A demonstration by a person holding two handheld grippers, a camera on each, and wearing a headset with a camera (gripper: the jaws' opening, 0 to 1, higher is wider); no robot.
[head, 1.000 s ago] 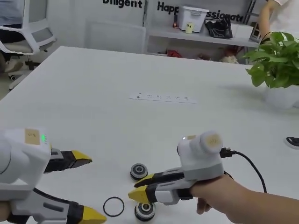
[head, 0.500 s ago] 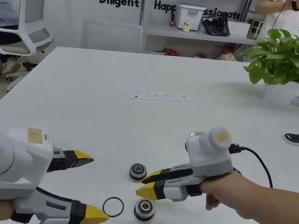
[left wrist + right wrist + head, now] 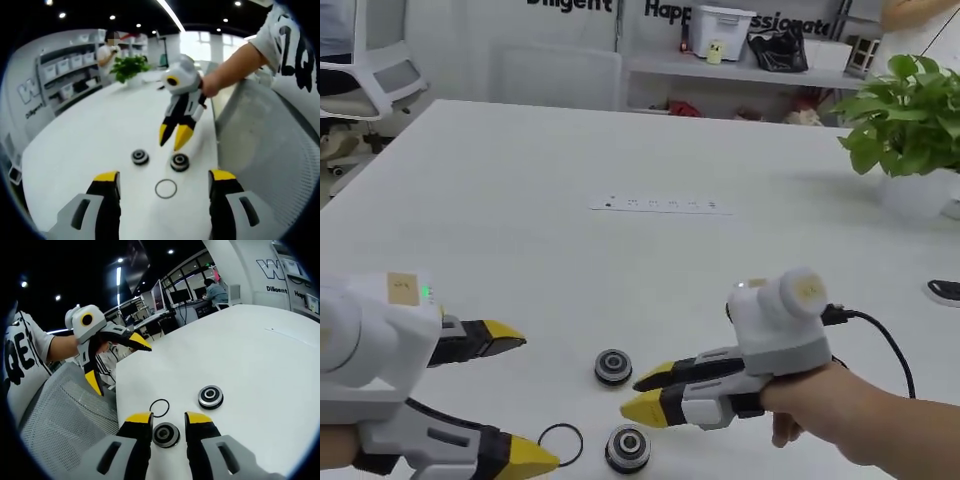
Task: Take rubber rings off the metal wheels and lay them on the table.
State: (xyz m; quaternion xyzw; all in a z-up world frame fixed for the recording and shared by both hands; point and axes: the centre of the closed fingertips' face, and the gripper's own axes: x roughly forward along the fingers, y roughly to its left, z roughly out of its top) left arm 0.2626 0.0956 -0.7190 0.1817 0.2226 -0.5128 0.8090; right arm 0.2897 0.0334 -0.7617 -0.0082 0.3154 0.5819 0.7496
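Note:
Two dark-rimmed metal wheels lie on the white table: a far wheel and a near wheel. One loose black rubber ring lies flat to the left of the near wheel. My right gripper hovers open just above the near wheel, jaws a small gap apart. In the right gripper view, that wheel lies just past the gripper's own tips. My left gripper stands wide open and holds nothing. In the left gripper view the ring lies ahead of its tips.
A white power strip lies mid-table. A potted plant stands at the far right, with a dark object at the table's right edge. A cable trails from the right gripper. Shelves with bins line the back wall.
My right gripper has pulled back a little to the right and up from the near wheel. The left gripper, the wheels and the ring stay where they were.

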